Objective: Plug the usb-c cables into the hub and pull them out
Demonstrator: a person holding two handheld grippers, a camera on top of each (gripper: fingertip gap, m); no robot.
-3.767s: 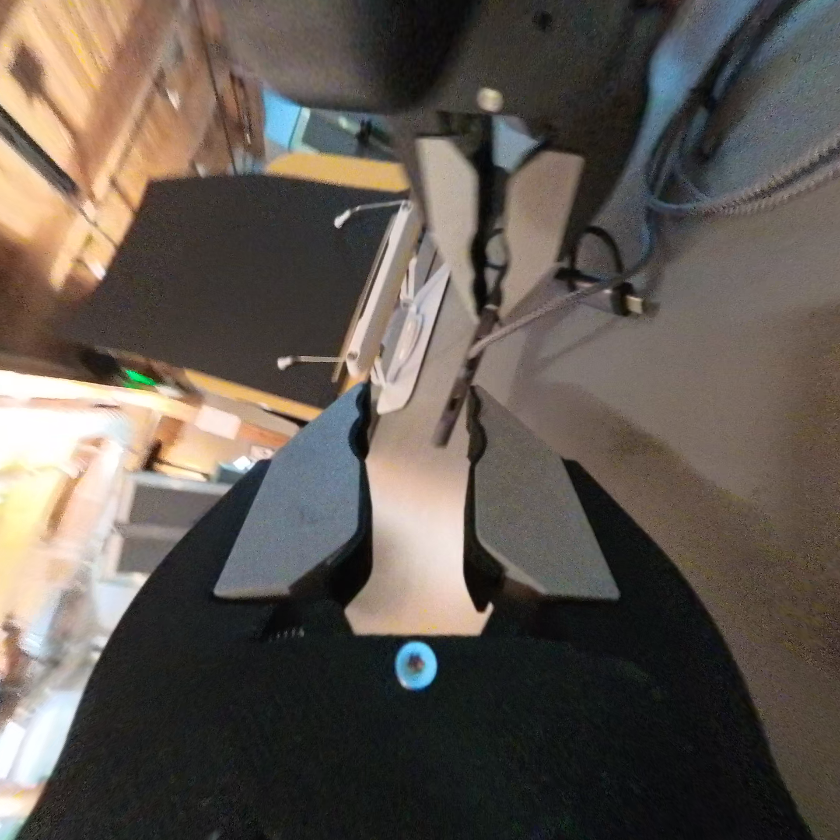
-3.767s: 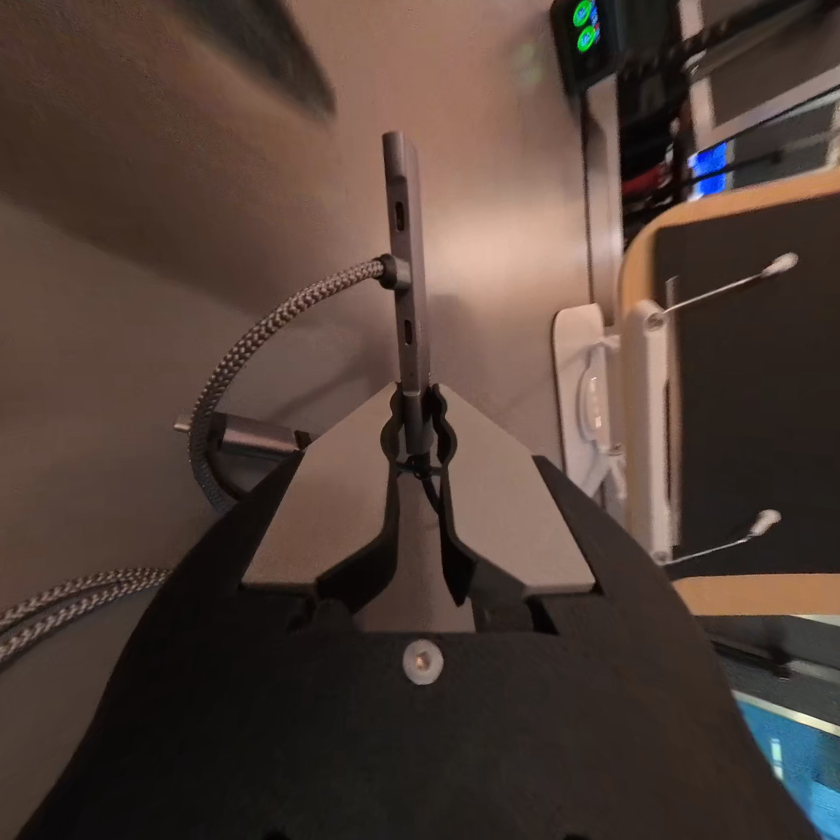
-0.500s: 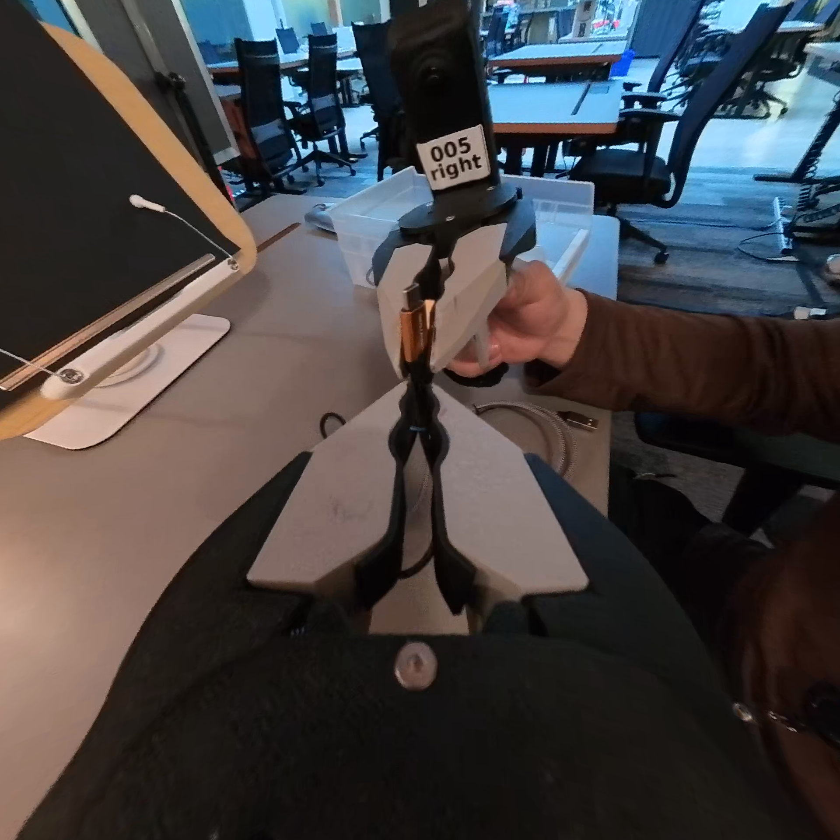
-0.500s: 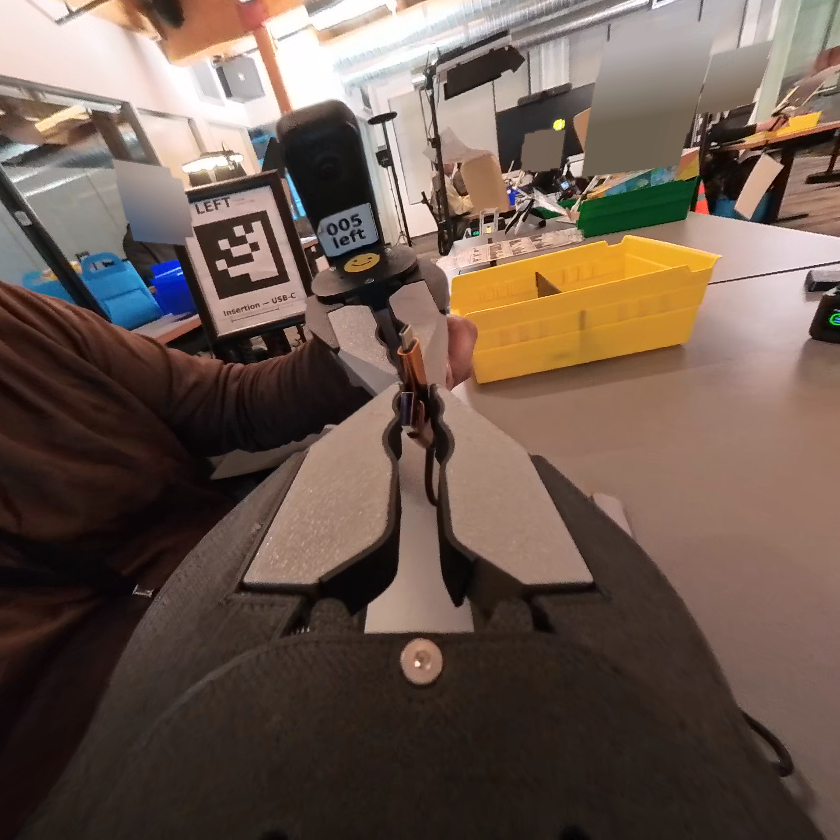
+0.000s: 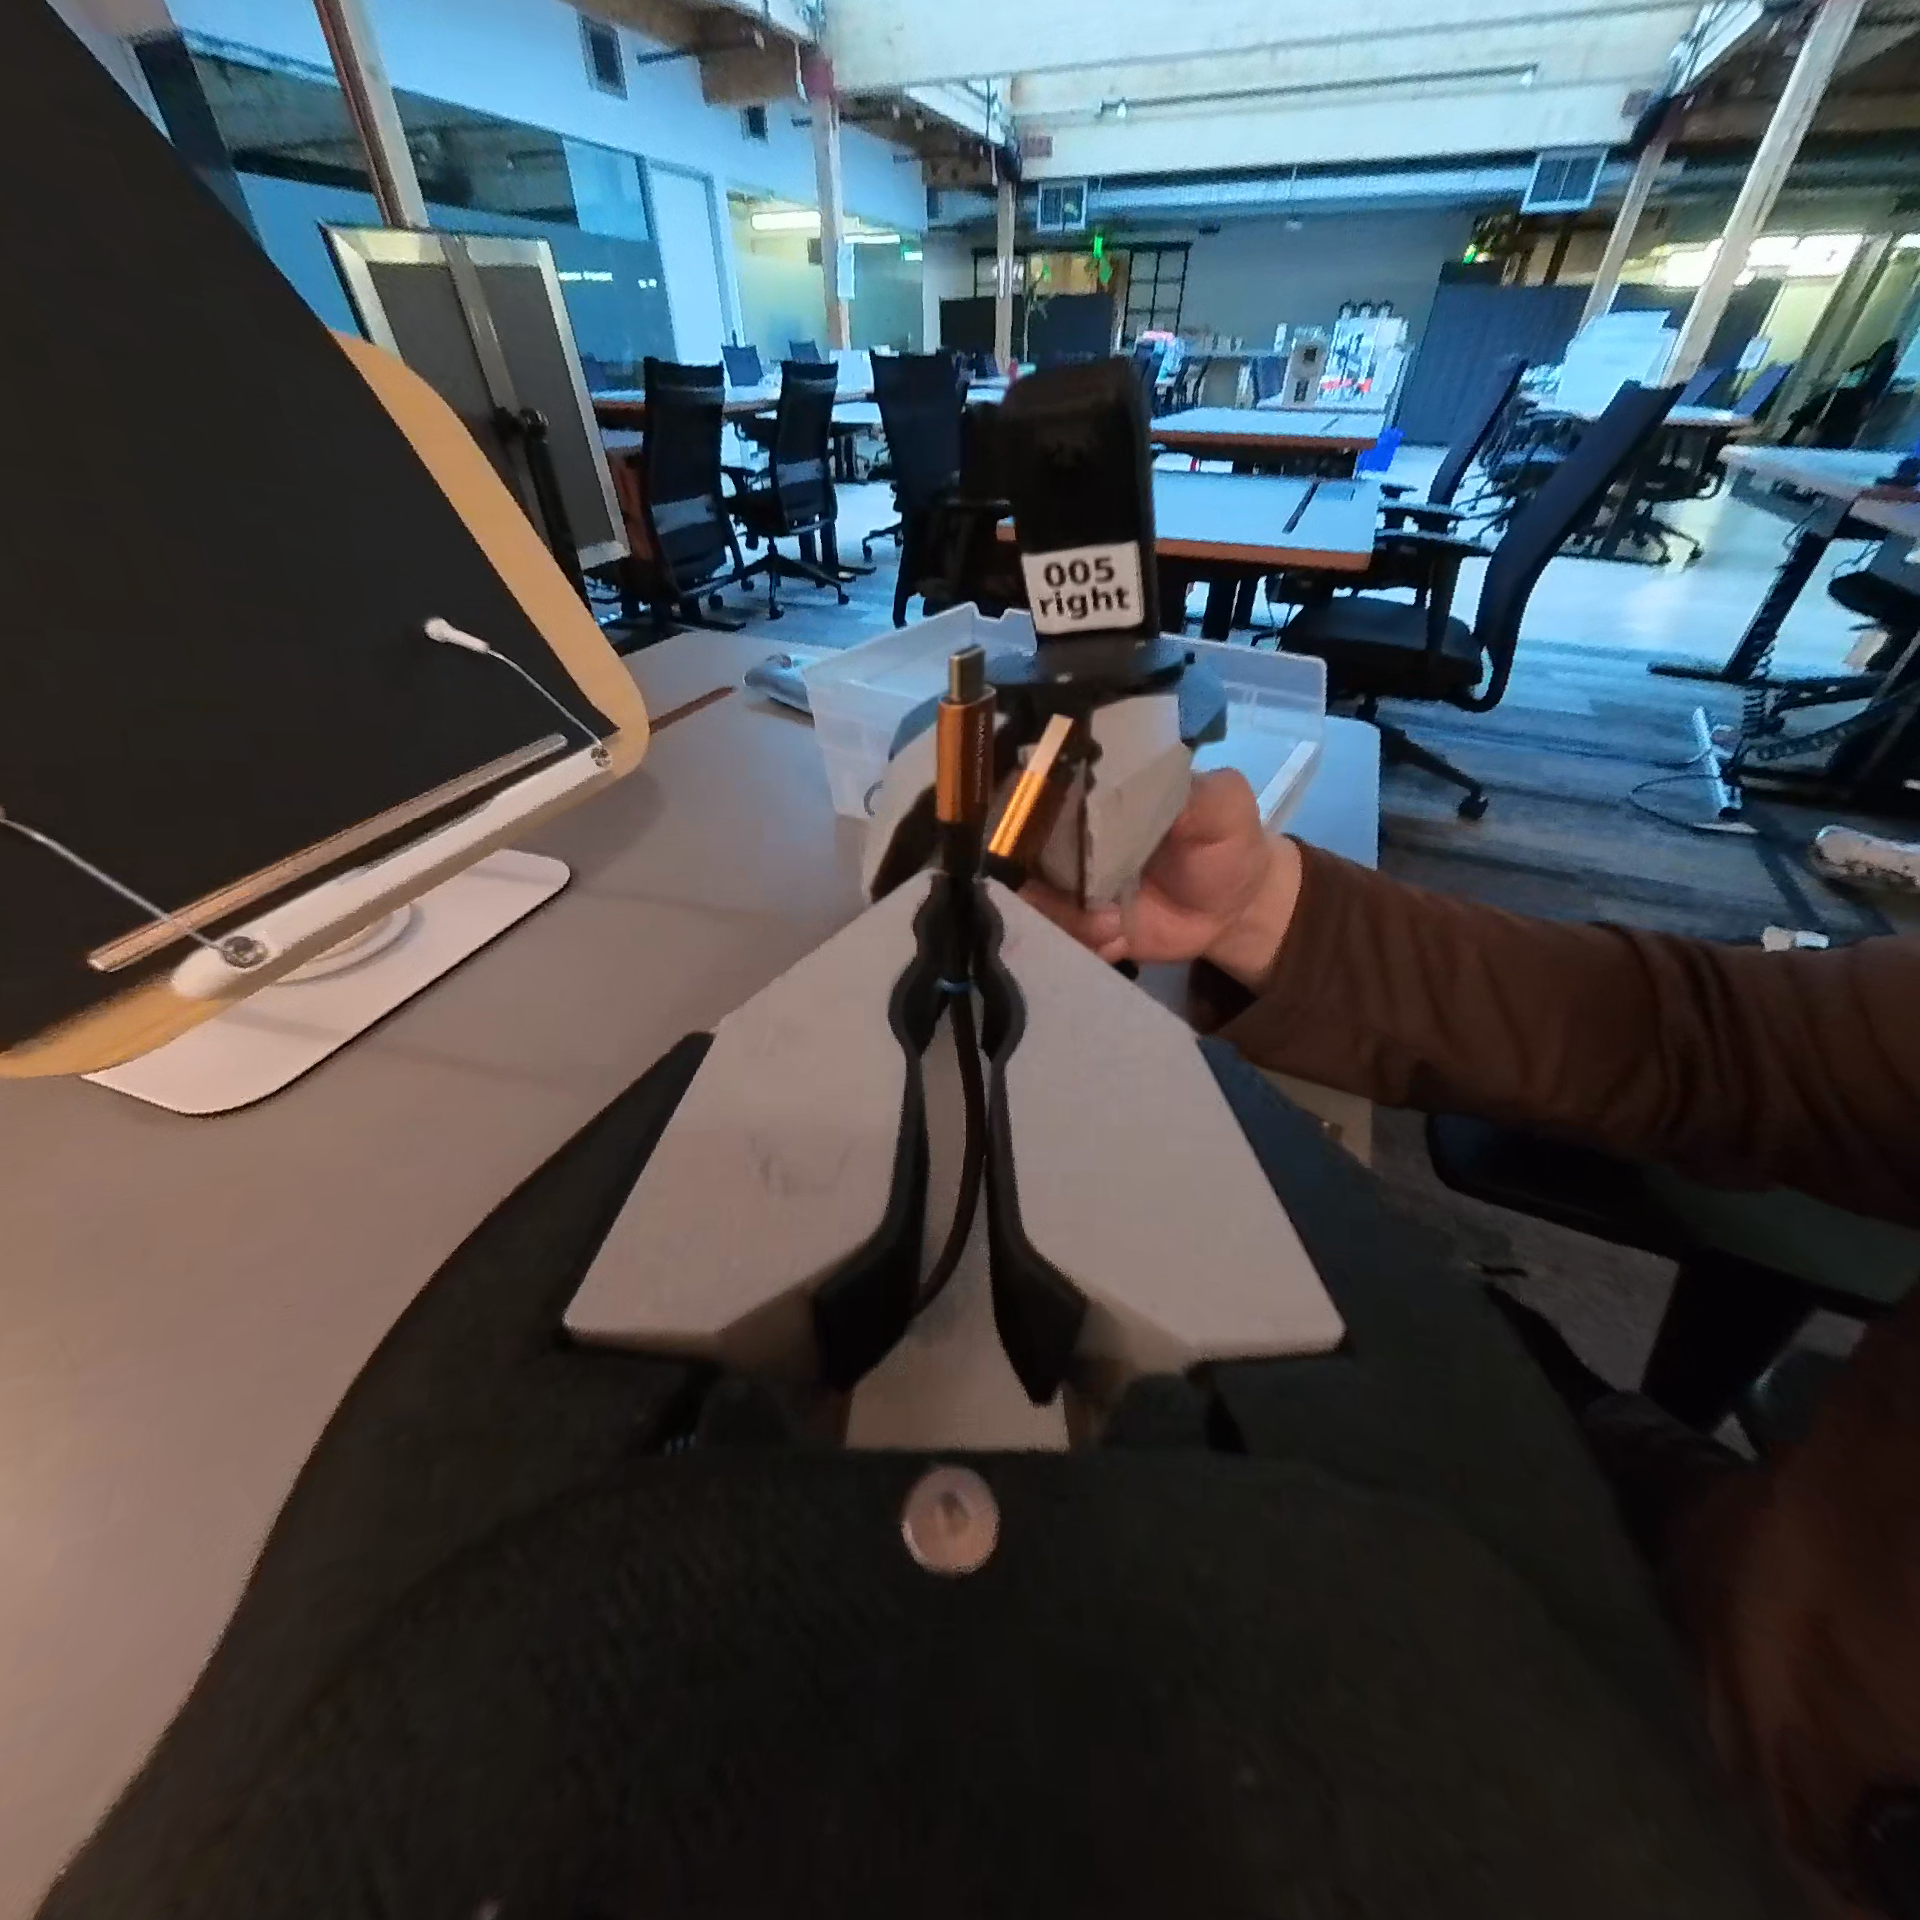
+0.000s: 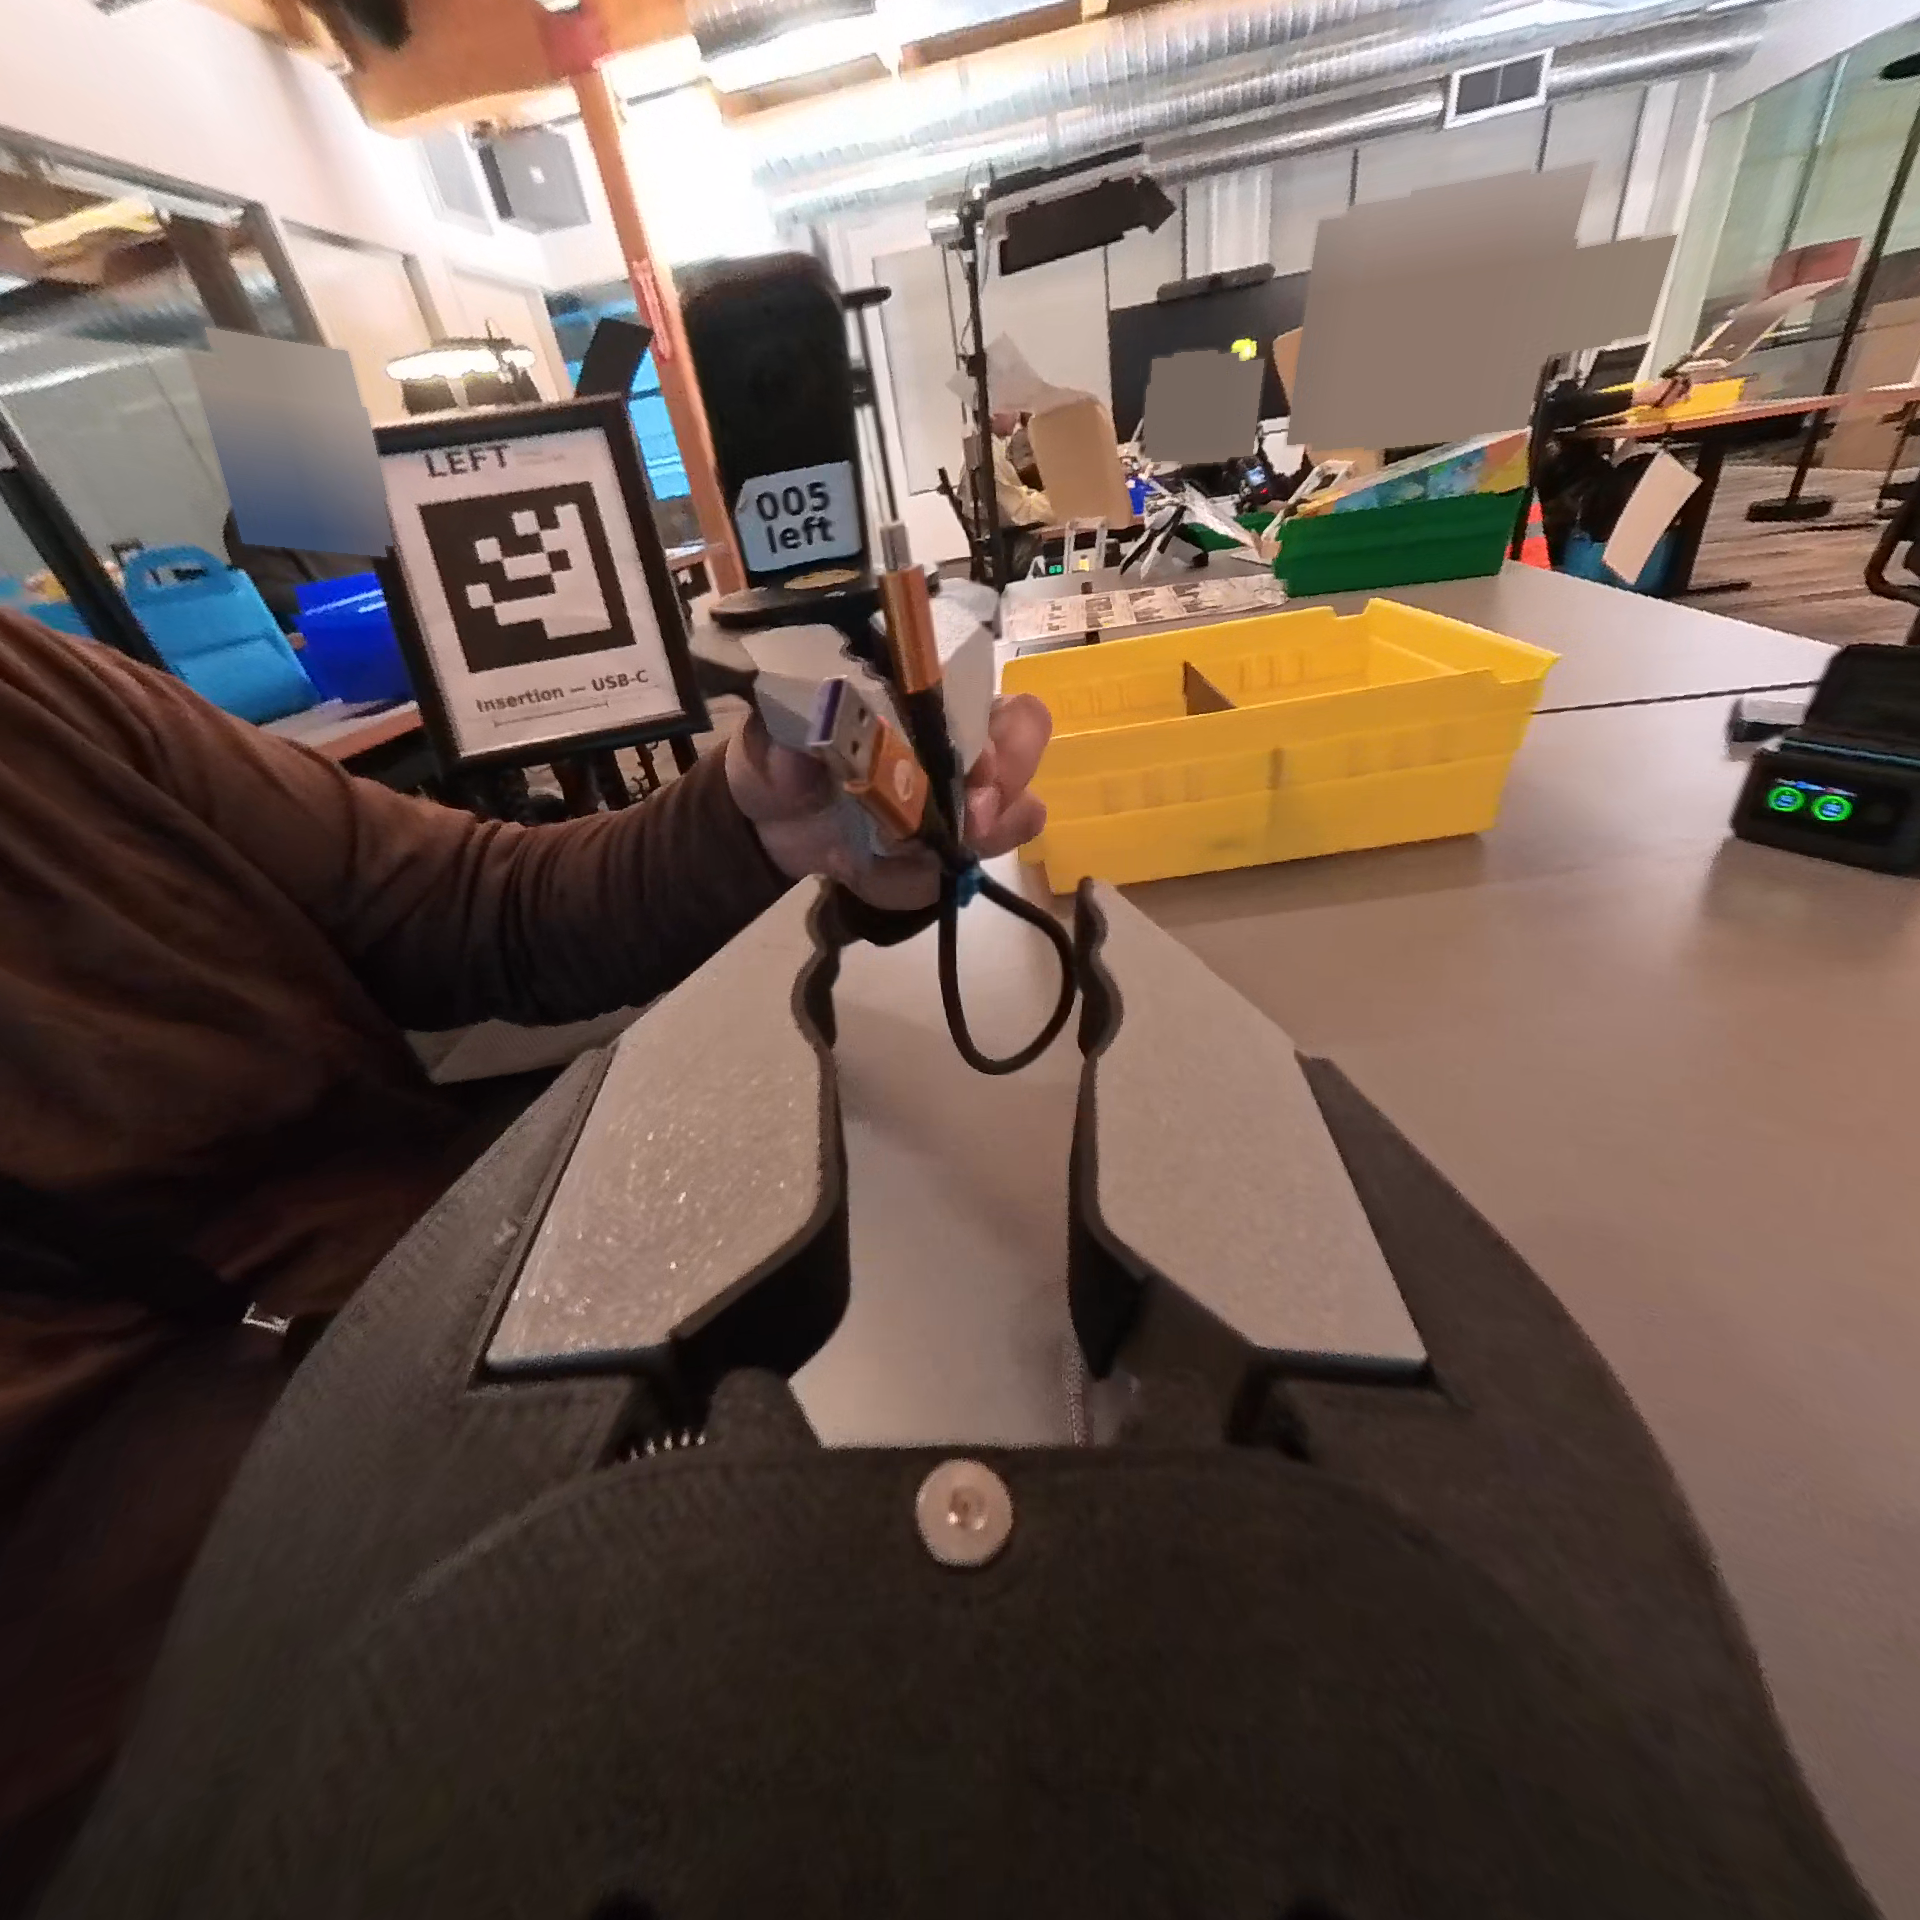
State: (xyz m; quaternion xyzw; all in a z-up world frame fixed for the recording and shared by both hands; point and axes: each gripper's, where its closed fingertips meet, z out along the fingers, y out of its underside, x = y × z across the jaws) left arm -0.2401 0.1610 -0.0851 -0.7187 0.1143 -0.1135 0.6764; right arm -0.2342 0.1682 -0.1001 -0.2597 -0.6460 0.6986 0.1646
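A: What is the left gripper (image 5: 958,914) doing?
B: Its fingers are pressed together on a short black cable (image 5: 961,1060). The cable's orange plug (image 5: 962,764) stands upright above the fingertips, at 12 o'clock from them, metal tip on top.

A: And the cable's other end?
B: A second orange plug (image 5: 1029,795) leans toward 1 o'clock, just beside the first. In the right wrist view it shows as a wider plug (image 6: 868,753) pointing toward 10 o'clock, with the cable hanging in a loop (image 6: 1003,987) below.

A: The right gripper (image 6: 951,935)?
B: Spread wide, holding nothing. The loop hangs between its fingertips; whether it touches them I cannot tell.

A: Where is all this?
B: Held up above the grey bench (image 6: 1507,1039). A yellow bin (image 6: 1278,738) sits at 1 o'clock from the right gripper, and a small black device with green lights (image 6: 1818,790) at 2 o'clock. A clear plastic tub (image 5: 1262,691) stands behind the right gripper in the left wrist view. The hub is not visible in either view.
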